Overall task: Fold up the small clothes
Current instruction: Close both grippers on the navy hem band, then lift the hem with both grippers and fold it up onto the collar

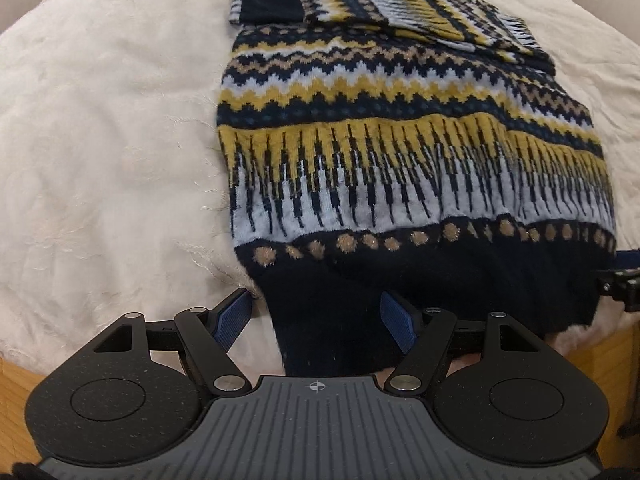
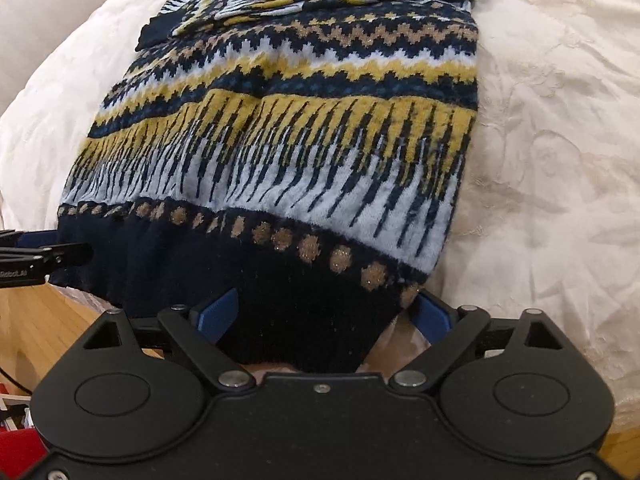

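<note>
Presently, left wrist view: the left tool [image 1: 318, 320] sits at the near hem of the sweater [image 1: 400, 152], its two blue-padded fingers [image 1: 232, 320] spread wide. The dark ribbed hem [image 1: 400, 292] drapes down between them; neither pad presses the knit, so nothing is clamped. One finger lies just outside the sweater's left edge, the other on the hem fabric. The sweater lies flat on a cream cloth [image 1: 100, 140] that covers the surface, with the neckline far from the camera and the hem hanging slightly over the near edge. Both sleeves are folded across the chest — one dark cuff [image 1: 272, 6] rests at the upper left of the garment. At the right border, the right tool [image 1: 624, 284] is partly in frame at the hem's other corner. Bare wooden surface [image 1: 12, 384] shows at the lower left below the cloth.

Right wrist view: the right tool [image 2: 324, 318] is likewise wide apart, blue pads [image 2: 218, 314] on either side of the hem's right corner. The dark hem [image 2: 304, 312] bulges down between the fingers, and whether the pads touch it I cannot tell — no closed grip is visible. The sweater [image 2: 300, 120] runs away from the camera over the cream cloth [image 2: 560, 140]. The left tool [image 2: 44, 260] enters at the left border, at the hem's far corner. Wooden surface [image 2: 48, 312] is visible beneath it, and something red [image 2: 16, 456] at the bottom left corner.
</note>
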Demonstrator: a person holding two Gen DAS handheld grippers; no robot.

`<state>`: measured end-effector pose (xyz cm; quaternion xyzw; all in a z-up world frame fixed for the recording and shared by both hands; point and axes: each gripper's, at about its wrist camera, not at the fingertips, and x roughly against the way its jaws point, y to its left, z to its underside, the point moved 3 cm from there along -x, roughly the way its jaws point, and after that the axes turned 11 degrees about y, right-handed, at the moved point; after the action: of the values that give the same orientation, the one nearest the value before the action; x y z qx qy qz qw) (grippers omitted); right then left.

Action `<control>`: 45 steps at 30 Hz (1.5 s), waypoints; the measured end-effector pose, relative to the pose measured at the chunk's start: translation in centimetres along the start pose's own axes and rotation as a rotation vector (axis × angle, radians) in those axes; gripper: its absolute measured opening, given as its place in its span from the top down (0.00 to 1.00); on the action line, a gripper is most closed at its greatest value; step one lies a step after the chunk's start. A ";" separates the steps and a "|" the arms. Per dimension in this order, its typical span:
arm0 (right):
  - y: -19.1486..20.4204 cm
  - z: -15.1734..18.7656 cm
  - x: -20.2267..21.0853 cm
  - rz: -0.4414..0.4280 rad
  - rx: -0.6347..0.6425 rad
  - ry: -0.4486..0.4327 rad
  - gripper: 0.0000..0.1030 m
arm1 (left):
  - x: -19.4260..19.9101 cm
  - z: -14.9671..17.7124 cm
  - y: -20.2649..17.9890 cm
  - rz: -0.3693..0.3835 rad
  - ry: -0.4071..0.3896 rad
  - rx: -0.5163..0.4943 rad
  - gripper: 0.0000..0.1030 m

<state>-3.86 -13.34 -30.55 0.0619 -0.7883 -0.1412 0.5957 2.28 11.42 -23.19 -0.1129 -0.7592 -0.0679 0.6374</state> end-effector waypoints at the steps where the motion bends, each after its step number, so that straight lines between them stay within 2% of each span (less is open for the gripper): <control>1: -0.1 -0.1 -0.1 -0.002 -0.002 0.002 0.09 | -0.3 -0.2 0.1 0.007 0.008 0.008 0.32; 5: -0.4 -0.2 -0.4 -0.021 -0.037 -0.004 0.09 | -1.4 -0.6 0.2 0.020 0.038 0.005 0.32; 12: -0.7 -0.1 -0.8 -0.021 -0.052 -0.006 0.08 | -1.7 -0.3 -0.4 -0.017 0.024 -0.028 0.30; 15: -0.7 -0.3 -0.8 -0.028 -0.051 0.007 0.10 | -1.3 -0.1 -0.1 0.012 0.018 -0.006 0.40; 16: -0.7 -0.4 -0.7 -0.030 -0.051 0.009 0.13 | -1.0 0.0 -0.1 0.021 0.014 -0.006 0.50; 17: -0.8 -0.5 -0.5 -0.034 -0.050 0.004 0.21 | -0.8 0.1 -0.2 0.022 0.009 -0.015 0.60; 18: -0.8 -0.4 -0.3 -0.040 -0.049 -0.003 0.31 | -0.5 0.3 -0.3 0.018 0.004 -0.026 0.64; 19: -0.9 -0.4 -0.1 -0.047 -0.048 -0.009 0.36 | -0.1 0.5 -0.4 0.018 -0.004 -0.036 0.75; 20: -1.1 -0.4 0.2 -0.059 -0.049 -0.014 0.45 | 0.2 0.6 -0.5 0.025 -0.010 -0.040 0.85; 21: -1.1 -0.3 0.4 -0.073 -0.054 -0.017 0.59 | 0.4 0.8 -0.6 0.031 -0.014 -0.040 0.87; 22: -1.1 -0.2 0.6 -0.085 -0.056 -0.017 0.67 | 0.6 0.8 -0.5 0.030 -0.019 -0.037 0.91; 23: -1.0 -0.2 0.7 -0.097 -0.058 -0.018 0.79 | 0.9 0.9 -0.6 0.030 -0.024 -0.035 0.92; 25: -0.7 -0.1 1.0 -0.114 -0.058 -0.023 0.80 | 1.4 1.0 -0.6 0.029 -0.034 -0.020 0.93; 28: -0.5 -0.2 1.8 -0.138 -0.062 -0.046 0.82 | 2.3 0.7 0.0 0.070 -0.052 0.040 0.95; 33: -0.4 -0.6 4.6 -0.189 -0.060 -0.119 0.83 | 5.4 -0.6 0.7 0.120 -0.137 0.085 0.95; 40: -0.4 -2.8 8.8 -0.247 -0.088 -0.248 0.85 | 8.9 -4.4 1.1 0.169 -0.245 0.102 0.95; 45: -0.6 -5.9 10.7 -0.255 -0.105 -0.324 0.85 | 10.2 -8.1 1.7 0.188 -0.311 0.107 0.95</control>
<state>-1.32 -17.66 -19.45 0.1064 -0.8512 -0.2645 0.4407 8.76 11.95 -11.78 -0.1582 -0.8372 0.0506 0.5211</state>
